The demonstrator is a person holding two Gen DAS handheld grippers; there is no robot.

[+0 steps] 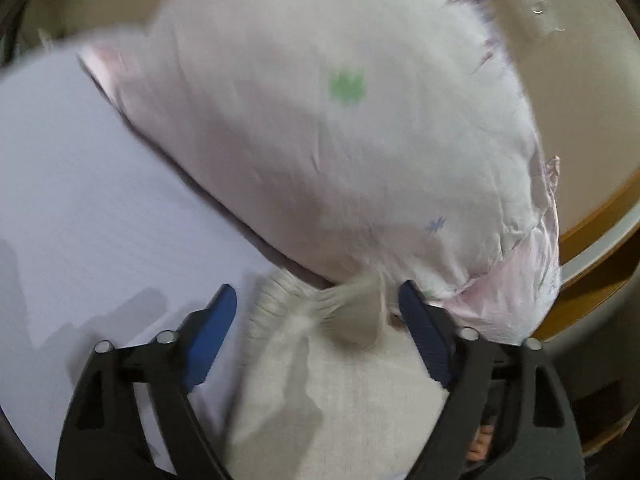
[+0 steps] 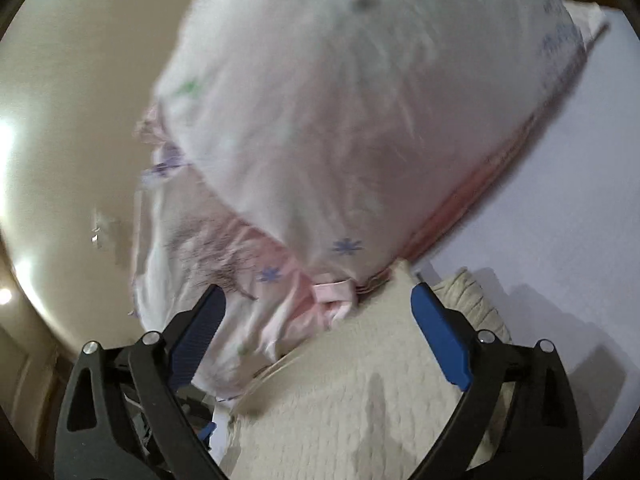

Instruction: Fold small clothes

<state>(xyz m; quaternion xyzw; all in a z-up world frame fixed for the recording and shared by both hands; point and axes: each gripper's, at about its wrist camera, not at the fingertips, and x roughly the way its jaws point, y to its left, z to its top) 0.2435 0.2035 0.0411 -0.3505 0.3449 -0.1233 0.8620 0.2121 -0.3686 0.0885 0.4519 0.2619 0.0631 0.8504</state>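
Note:
A white and pale pink garment (image 1: 320,128) with small green and blue star prints lies heaped and motion-blurred on the white table (image 1: 80,184); it also fills the right wrist view (image 2: 320,120). A cream knitted garment (image 1: 344,400) lies below it, close to the camera, and shows in the right wrist view (image 2: 360,392) too. My left gripper (image 1: 318,300) is open, its blue fingers either side of the knit's ribbed edge. My right gripper (image 2: 318,300) is open, straddling the pink hem and the knit's corner.
A beige wall (image 1: 580,120) and a wooden frame edge (image 1: 592,224) lie to the right in the left wrist view. The white table surface (image 2: 560,200) extends right in the right wrist view. A curved beige surface (image 2: 72,120) lies left.

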